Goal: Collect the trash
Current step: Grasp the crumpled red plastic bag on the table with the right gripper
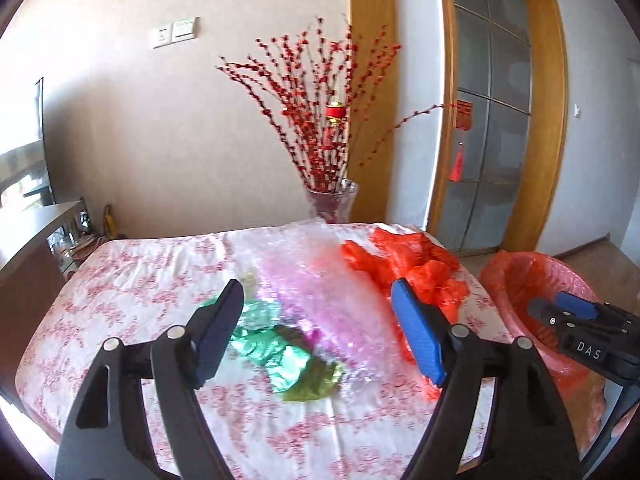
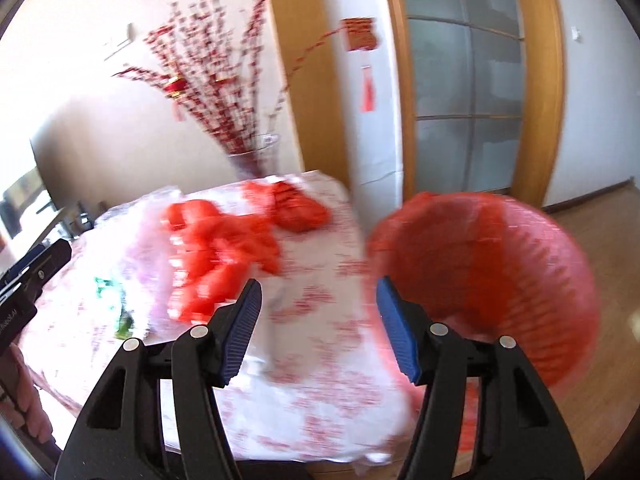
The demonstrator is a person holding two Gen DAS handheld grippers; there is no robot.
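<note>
On the floral-clothed table (image 1: 132,292): crumpled green plastic (image 1: 280,354), clear bubble wrap (image 1: 316,276) beside it, red plastic bags (image 1: 404,264) toward the right edge. Above the green scrap, left gripper (image 1: 318,334), jaws wide apart, nothing between. Off the table's right edge, right gripper (image 2: 318,328), jaws likewise spread and bare (view badly blurred), just beside a red-lined bin (image 2: 492,280). Behind, glass vase (image 1: 334,200) of red branches.

Vase (image 1: 333,200) w/ red branches (image 1: 316,108), door (image 1: 492,120).
</note>
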